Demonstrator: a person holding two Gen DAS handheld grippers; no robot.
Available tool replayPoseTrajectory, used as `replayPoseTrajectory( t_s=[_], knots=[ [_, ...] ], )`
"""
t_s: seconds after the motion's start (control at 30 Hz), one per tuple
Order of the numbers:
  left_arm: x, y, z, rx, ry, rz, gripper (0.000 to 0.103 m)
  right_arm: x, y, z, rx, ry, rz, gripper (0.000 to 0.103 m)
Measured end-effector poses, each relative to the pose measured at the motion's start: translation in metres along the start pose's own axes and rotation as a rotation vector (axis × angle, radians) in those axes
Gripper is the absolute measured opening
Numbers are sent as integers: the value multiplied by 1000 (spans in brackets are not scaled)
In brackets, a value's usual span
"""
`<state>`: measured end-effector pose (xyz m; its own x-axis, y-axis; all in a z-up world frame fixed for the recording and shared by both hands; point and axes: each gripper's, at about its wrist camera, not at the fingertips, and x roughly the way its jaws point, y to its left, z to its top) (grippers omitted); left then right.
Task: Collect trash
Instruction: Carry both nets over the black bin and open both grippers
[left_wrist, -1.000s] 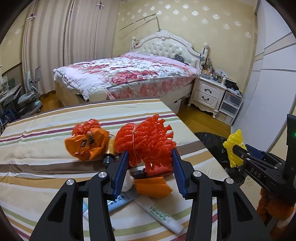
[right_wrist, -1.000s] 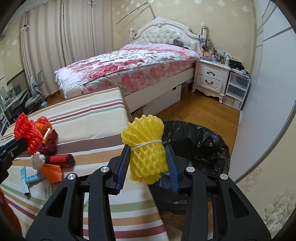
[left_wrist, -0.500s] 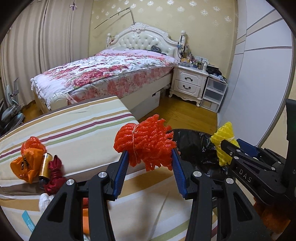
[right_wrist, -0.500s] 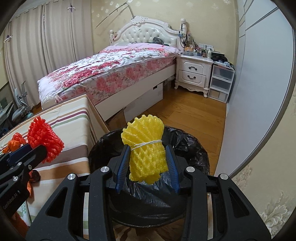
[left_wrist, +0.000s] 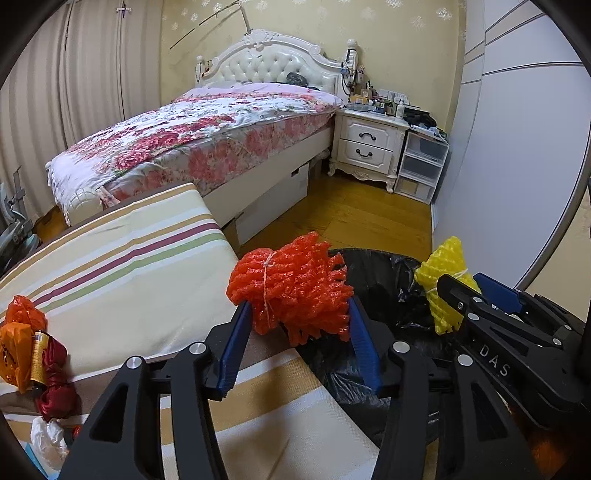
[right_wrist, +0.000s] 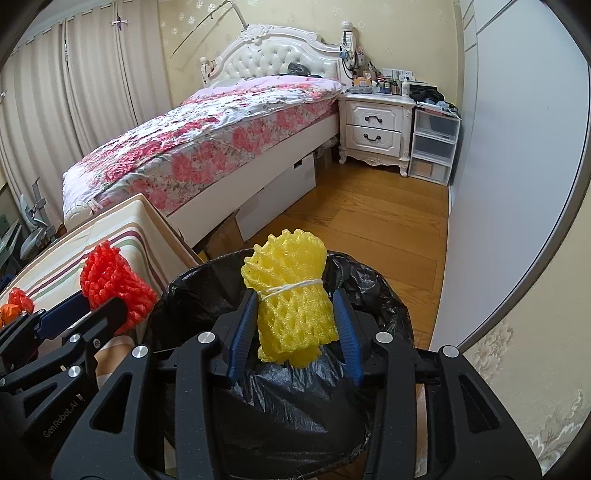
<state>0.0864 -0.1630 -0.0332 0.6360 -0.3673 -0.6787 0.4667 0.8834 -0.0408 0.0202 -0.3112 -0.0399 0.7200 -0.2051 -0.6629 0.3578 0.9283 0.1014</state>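
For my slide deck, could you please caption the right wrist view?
Right gripper holds a yellow foam net above the black-lined trash bin.

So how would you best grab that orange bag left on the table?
Probably at the knotted top of the orange bag, coming down from above. It lies slumped on the striped table, bunched narrow there. A dark red bag presses against its side, so a sideways approach looks crowded.

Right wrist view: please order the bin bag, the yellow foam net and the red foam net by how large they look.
1. Black bin bag, clearly largest.
2. Yellow foam net, held closest to the camera.
3. Red foam net, partly hidden; true size against the yellow one is unsure.
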Motion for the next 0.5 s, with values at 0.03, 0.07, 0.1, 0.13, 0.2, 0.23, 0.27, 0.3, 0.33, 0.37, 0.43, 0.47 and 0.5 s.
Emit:
replayPoseTrajectory(
  t_s=[0.03, 0.07, 0.1, 0.13, 0.2, 0.23, 0.27, 0.3, 0.33, 0.37, 0.43, 0.47, 0.5],
  knots=[
    [2, 1, 1, -2, 6, 3, 56, 1, 0, 0, 0, -2, -5, 49],
    [3, 1, 1, -5, 11, 7, 59, 1, -2, 0, 0, -3, -12, 50],
    [3, 1, 1, -9, 14, 10, 62, 2, -3, 1, 1, -3, -15, 51],
    [4, 0, 1, -12, 15, 13, 63, 3, -4, 2, 5, -2, -16, 53],
    [4, 1, 1, -21, 17, 18, 67, 3, -8, 4, 17, -1, -19, 54],
    [3, 1, 1, -24, 18, 22, 69, 3, -10, 5, 22, 0, -21, 54],
    [4, 1, 1, -26, 17, 24, 72, 3, -11, 6, 27, 2, -21, 54],
    [3, 1, 1, -28, 14, 23, 74, 2, -12, 6, 34, 2, -20, 55],
    [3, 1, 1, -27, 11, 22, 74, 2, -13, 7, 39, 3, -20, 55],
    [3, 0, 1, -26, 9, 23, 75, 1, -13, 7, 41, 3, -19, 56],
    [3, -1, 1, -25, 8, 22, 76, -1, -15, 6, 38, 3, -20, 56],
    [3, -1, 1, -25, 8, 25, 77, -1, -15, 6, 36, 3, -23, 56],
    [3, -1, 1, -25, 8, 25, 78, -2, -16, 6, 38, 2, -23, 56]
  ],
)
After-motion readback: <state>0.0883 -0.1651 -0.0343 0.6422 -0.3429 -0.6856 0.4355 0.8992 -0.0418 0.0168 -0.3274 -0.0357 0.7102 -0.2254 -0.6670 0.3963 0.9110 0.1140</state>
